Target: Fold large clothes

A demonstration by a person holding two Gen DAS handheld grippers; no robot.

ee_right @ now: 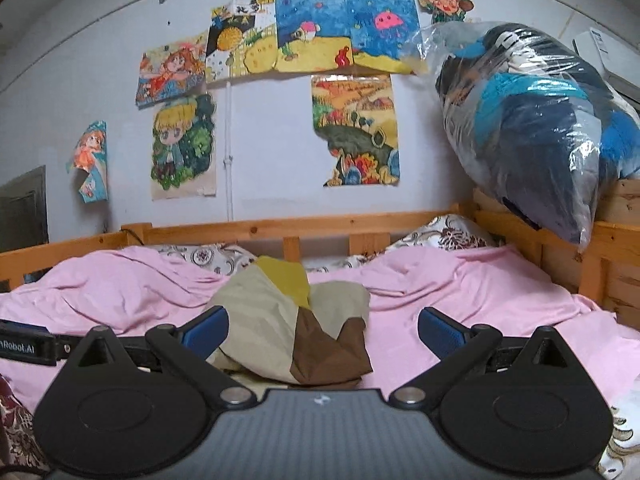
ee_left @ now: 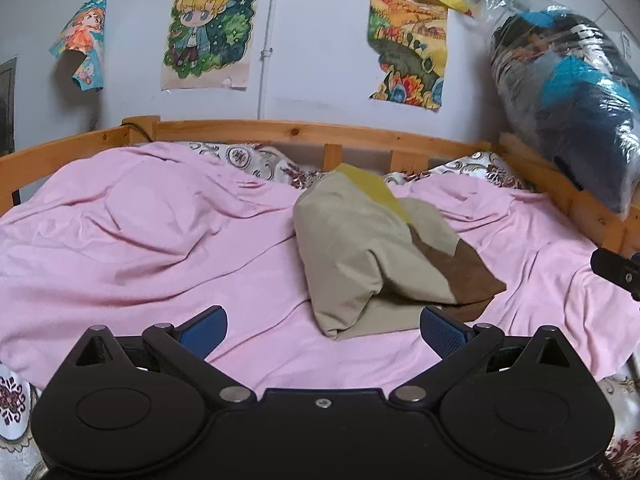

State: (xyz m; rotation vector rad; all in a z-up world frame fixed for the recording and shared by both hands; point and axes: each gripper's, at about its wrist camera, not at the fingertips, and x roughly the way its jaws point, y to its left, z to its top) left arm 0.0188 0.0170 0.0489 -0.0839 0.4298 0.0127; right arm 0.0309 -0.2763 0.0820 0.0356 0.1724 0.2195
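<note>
A beige, brown and yellow garment (ee_left: 360, 252) lies bunched in a rough heap on the pink sheet (ee_left: 140, 240) in the middle of the bed. My left gripper (ee_left: 323, 330) is open just in front of the heap's near edge, touching nothing. In the right wrist view the same garment (ee_right: 288, 320) sits between and beyond the blue pads of my right gripper (ee_right: 323, 330), which is open and empty. A black part of the right gripper (ee_left: 618, 272) shows at the left view's right edge. The left gripper's body (ee_right: 28, 348) shows at the right view's left edge.
A wooden bed rail (ee_left: 280, 130) runs behind the bed along the wall and down the right side (ee_right: 560, 248). A clear plastic bag of dark and blue clothes (ee_right: 532, 128) rests on the right rail. Patterned pillows (ee_right: 444, 232) lie at the head. Drawings (ee_right: 356, 128) hang on the wall.
</note>
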